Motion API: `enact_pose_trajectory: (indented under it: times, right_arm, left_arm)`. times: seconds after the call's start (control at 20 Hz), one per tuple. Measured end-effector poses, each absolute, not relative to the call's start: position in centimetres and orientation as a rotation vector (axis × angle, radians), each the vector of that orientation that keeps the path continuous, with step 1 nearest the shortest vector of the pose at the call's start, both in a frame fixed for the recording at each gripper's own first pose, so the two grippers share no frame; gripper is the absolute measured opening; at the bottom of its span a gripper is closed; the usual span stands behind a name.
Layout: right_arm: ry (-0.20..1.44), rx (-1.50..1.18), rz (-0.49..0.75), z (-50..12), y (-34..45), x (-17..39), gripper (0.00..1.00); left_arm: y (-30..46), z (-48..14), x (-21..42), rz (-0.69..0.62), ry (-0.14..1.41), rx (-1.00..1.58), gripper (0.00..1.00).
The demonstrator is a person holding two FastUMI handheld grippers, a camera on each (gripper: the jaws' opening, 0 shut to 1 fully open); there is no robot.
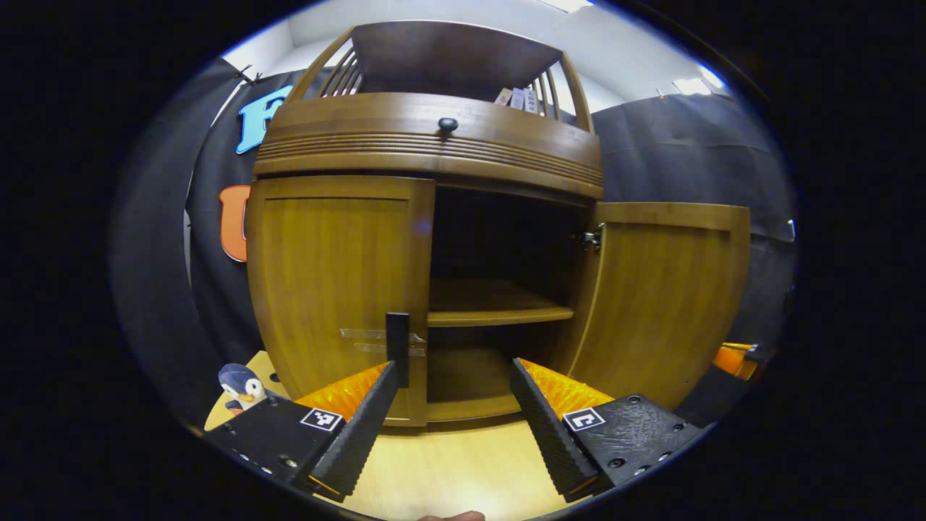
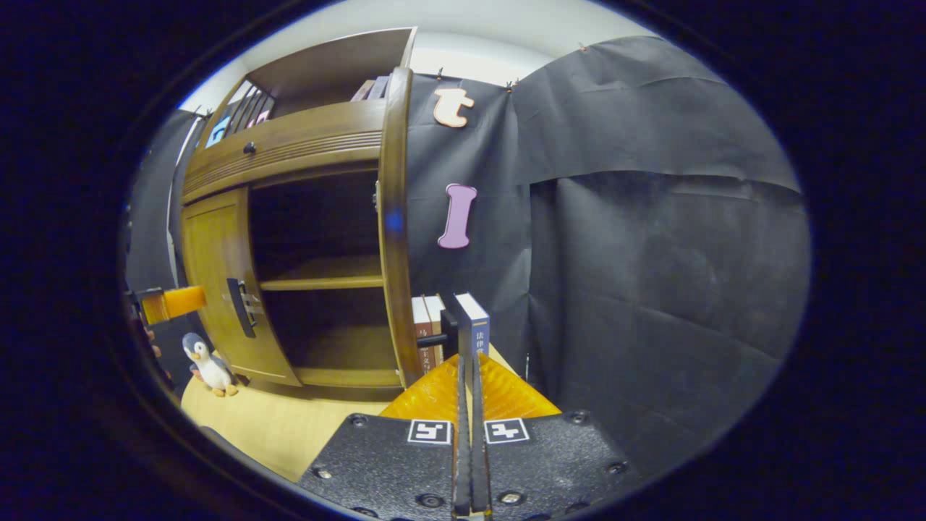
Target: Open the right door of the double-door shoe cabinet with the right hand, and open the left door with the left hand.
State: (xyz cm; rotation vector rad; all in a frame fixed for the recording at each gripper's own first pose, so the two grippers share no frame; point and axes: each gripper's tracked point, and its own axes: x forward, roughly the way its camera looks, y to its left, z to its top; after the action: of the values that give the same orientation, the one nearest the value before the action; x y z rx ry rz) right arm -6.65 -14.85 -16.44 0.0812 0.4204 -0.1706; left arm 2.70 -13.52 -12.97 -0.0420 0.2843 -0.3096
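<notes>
Right brown wooden cabinet door (image 1: 669, 304) swung wide, right hand-held gripper (image 2: 469, 376) clamped on its black handle (image 2: 450, 327). Left door (image 1: 340, 289) closed; left hand-held gripper (image 1: 454, 394) spread before dark bar handle (image 1: 397, 349). Could slip off if pinched off-centre

Right gripper view: right door open, left door closed.

The right gripper (image 2: 469, 405) has its fingers pressed together on the dark handle (image 2: 450, 329) of the right door (image 2: 396, 231), which stands swung out, edge-on to the camera. The shoe cabinet (image 2: 289, 159) interior shows one shelf (image 2: 325, 278) (dark above and below). The left door (image 2: 217, 282) sits closed, its handle (image 2: 237, 307) near the left gripper (image 2: 170, 304). A toy penguin (image 2: 208, 365) stands on the wooden floor (image 2: 268, 427). Books (image 2: 474, 329) stand upright behind the open door.
</notes>
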Motion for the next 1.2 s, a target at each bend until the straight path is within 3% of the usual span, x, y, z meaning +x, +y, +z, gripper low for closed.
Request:
enact_pose_trajectory:
  times: [0.3, 0.45, 0.5, 0.55, 0.65, 0.8, 0.85, 0.9, 0.95, 1.2]
  right_arm:
    - [0.402, 0.100, -0.220, -15.9, -16.2, -6.8, 0.06]
    - [0.398, 0.098, -0.265, -15.8, -17.0, -6.9, 0.14]
    - [0.396, 0.103, -0.277, -15.7, -17.3, -7.0, 0.14]
    - [0.396, 0.108, -0.290, -15.5, -17.4, -7.2, 0.17]
    - [0.407, 0.124, -0.293, -15.7, -17.6, -7.5, 0.27]
    - [0.414, 0.110, -0.285, -15.6, -17.4, -7.9, 0.33]
    - [0.413, 0.099, -0.287, -15.5, -17.3, -7.9, 0.37]
    - [0.413, 0.094, -0.289, -15.4, -17.3, -8.0, 0.40]
    - [0.412, 0.092, -0.287, -15.2, -17.0, -8.1, 0.45]
    - [0.419, 0.095, -0.277, -15.1, -16.0, -8.2, 0.49]
  left_arm:
    - [-11.6, -16.8, 7.3, -0.257, 0.318, -0.002, 0.95]
    - [-11.5, -18.2, 9.4, -0.245, 0.333, -0.001, 0.94]
    - [-11.4, -18.8, 10.2, -0.242, 0.336, 0.002, 0.82]
    - [-11.3, -19.2, 10.9, -0.240, 0.334, 0.011, 0.94]
    - [-10.9, -20.1, 12.3, -0.242, 0.342, 0.042, 0.94]
    - [-10.4, -21.0, 13.8, -0.228, 0.356, 0.031, 0.92]
    - [-10.2, -21.1, 14.2, -0.224, 0.355, 0.026, 0.82]
    - [-10.1, -21.2, 14.8, -0.218, 0.352, 0.022, 0.90]
    - [-9.9, -21.4, 15.3, -0.208, 0.347, 0.021, 0.77]
    - [-10.4, -22.2, 16.6, -0.216, 0.351, 0.014, 0.79]
